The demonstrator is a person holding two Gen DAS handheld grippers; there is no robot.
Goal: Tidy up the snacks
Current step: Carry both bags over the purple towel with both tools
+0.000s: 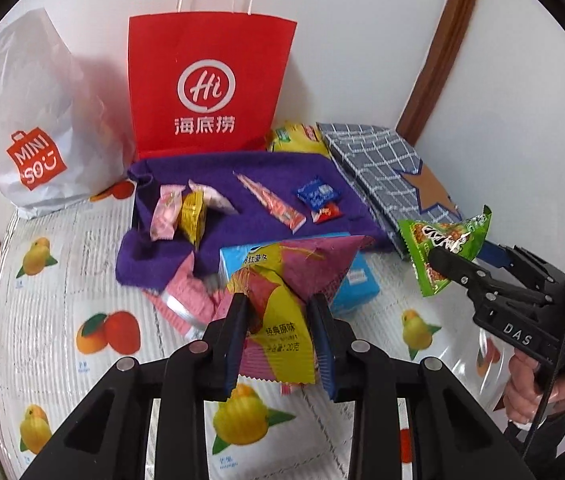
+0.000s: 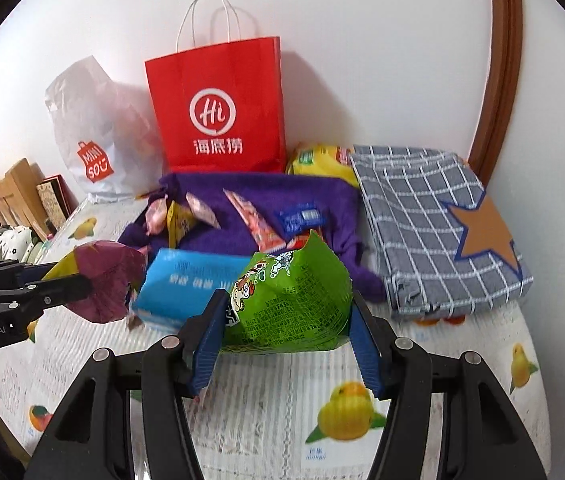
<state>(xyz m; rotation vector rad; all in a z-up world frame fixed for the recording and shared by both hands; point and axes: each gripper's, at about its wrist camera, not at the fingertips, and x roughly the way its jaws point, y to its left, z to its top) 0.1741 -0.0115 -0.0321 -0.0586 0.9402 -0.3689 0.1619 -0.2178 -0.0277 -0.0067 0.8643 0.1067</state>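
Note:
My left gripper (image 1: 280, 322) is shut on a yellow and magenta snack packet (image 1: 282, 320), held up over the table; this packet (image 2: 102, 280) also shows at the left of the right wrist view. My right gripper (image 2: 286, 328) is shut on a puffy green snack packet (image 2: 294, 304), also lifted, and the left wrist view shows it (image 1: 442, 248) at the right. Beyond both lies a purple cloth (image 1: 242, 168) with several small wrapped sweets (image 1: 190, 216) on it. A blue box (image 2: 186, 284) and a pink packet (image 1: 186, 300) lie at the cloth's near edge.
A red paper bag (image 1: 210, 88) and a white plastic bag (image 1: 38, 128) stand against the wall. A grey checked cloth bag with a star (image 2: 434, 232) lies at the right, a yellow packet (image 2: 322, 160) behind it. The fruit-print table cover (image 1: 102, 300) spreads in front.

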